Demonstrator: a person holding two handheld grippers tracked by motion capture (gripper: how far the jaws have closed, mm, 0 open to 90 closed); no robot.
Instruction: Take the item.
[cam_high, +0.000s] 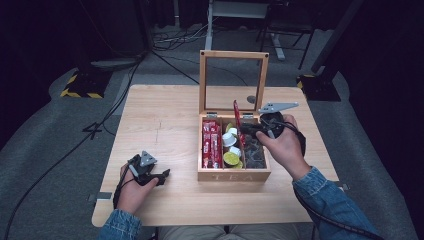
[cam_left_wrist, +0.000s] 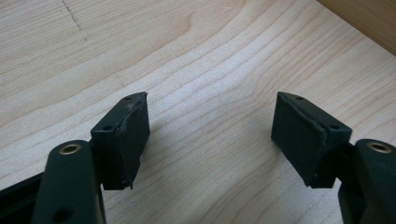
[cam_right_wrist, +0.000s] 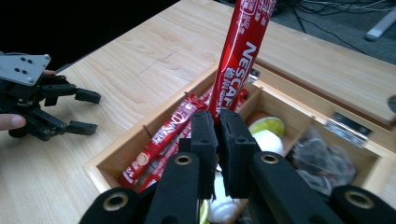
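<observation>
A wooden tea box (cam_high: 234, 176) stands on the desk (cam_high: 160, 120) with its glass-paned lid (cam_high: 233, 82) swung up and back. The right gripper (cam_high: 248, 131) hangs over the middle of the box, held in the person's right hand (cam_high: 282, 145), and its fingers (cam_right_wrist: 205, 140) are pressed together on the lower end of a red coffee stick (cam_right_wrist: 240, 51). The stick stands nearly upright, its top leaning a little toward the lid, and its bottom end sits just above the box's compartments. From the right gripper view the brand lettering runs up its length.

Inside the box, the left compartment holds more red sticks (cam_high: 211, 143) lying flat side by side. The middle compartment has small creamer cups (cam_high: 231, 139) with white and yellow-green tops. The right compartment is stuffed with dark crinkly packets (cam_high: 255, 152).

Well to the left of the box, near the desk's front edge, the left gripper (cam_high: 164, 176) rests low over the bare wood in the person's left hand (cam_high: 132, 192). Its fingers (cam_left_wrist: 126, 140) are spread wide apart with nothing between them, only wood grain below. A corner of the box just shows at the top right of the left gripper view.
</observation>
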